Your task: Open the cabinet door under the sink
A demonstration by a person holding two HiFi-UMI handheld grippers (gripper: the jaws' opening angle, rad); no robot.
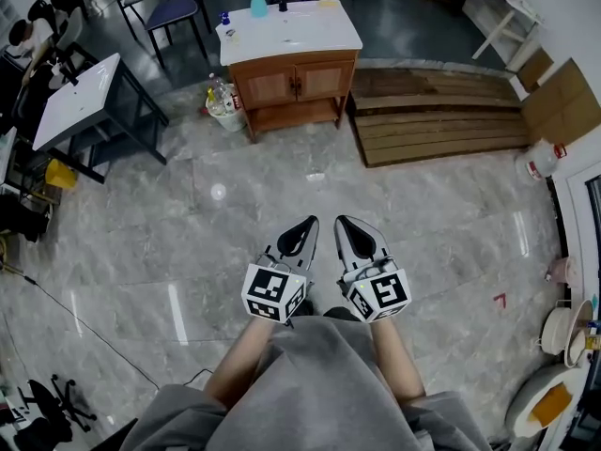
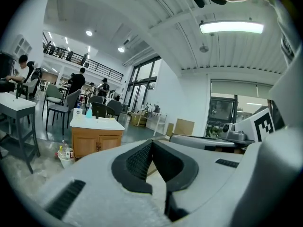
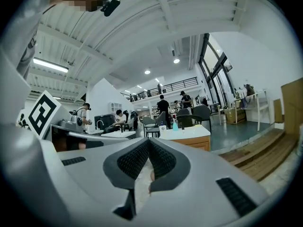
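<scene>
**Mia:** Where is the cabinet?

**Ben:** The cabinet (image 1: 293, 83) is well away from us, at 12 o'clock from the two claws. It is brown wood with a white top (image 1: 300, 31). Its two doors (image 1: 269, 87) are both closed.

**Mia:** What is on the top?

**Ben:** A blue bottle (image 1: 258, 3) stands near the back edge.

**Mia:** And the claws?

**Ben:** The left claw (image 1: 302, 231) and the right claw (image 1: 349, 231) are side by side over the shiny floor (image 1: 188, 214). Both point to 12 o'clock, at the cabinet. The left claw is closed tight, tip on tip, with nothing in it. The right claw is closed too, and it holds nothing.

**Mia:** Do they touch the cabinet?

**Ben:** No. There is a lot of floor between them.

**Mia:** What is next to the cabinet?

**Ben:** A small bucket (image 1: 225, 111) with bottles in it sits at its 8 o'clock corner. Long wooden boards (image 1: 437, 116) lie flat on the floor at its 3 o'clock side.
</scene>
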